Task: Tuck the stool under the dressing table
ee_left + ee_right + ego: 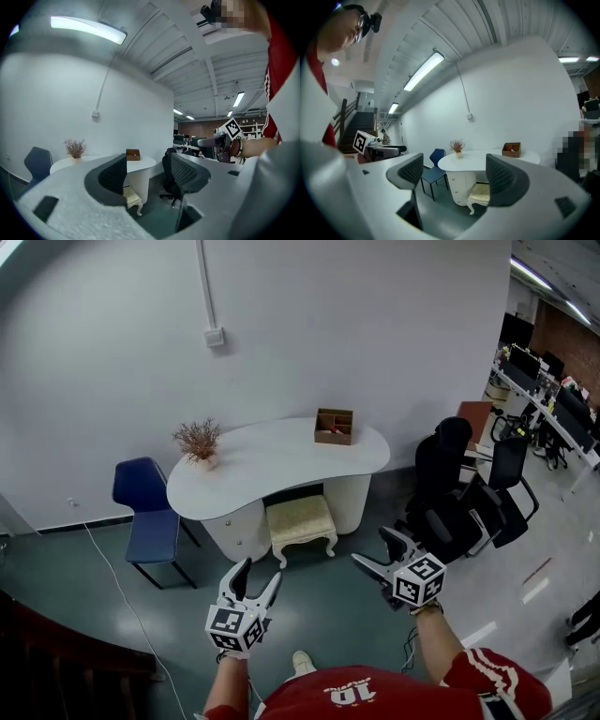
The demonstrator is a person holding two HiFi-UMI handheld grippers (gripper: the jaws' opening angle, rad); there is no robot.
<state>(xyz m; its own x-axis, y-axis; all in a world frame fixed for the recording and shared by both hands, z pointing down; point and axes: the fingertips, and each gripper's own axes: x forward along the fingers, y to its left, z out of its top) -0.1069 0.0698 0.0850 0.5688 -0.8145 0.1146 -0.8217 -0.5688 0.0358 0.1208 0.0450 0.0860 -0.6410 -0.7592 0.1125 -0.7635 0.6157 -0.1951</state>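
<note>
The stool (300, 519) stands at the front edge of the dressing table (281, 460), in the gap between the table's two white pedestals; its back edge sits under the top, while most of the cream cushion shows in front of that edge. Neither gripper touches it, and both are held well apart from it over the dark floor.

The left gripper (260, 570) points towards the table with its jaws spread and nothing between them (its own view shows only the stool (132, 198) and table (140, 164) far off through the gap); the right gripper (368, 545) is also spread, a little wider, and equally empty, its view framing the stool (480, 192) beside the inner face of one jaw.

On the table top a dried plant (198, 442) stands near the left end; a wooden box (334, 426) sits at the rear edge towards the right end. A blue chair (145, 512) stands just beside the table's left end; black office chairs (459, 493) cluster off its right end.
</note>
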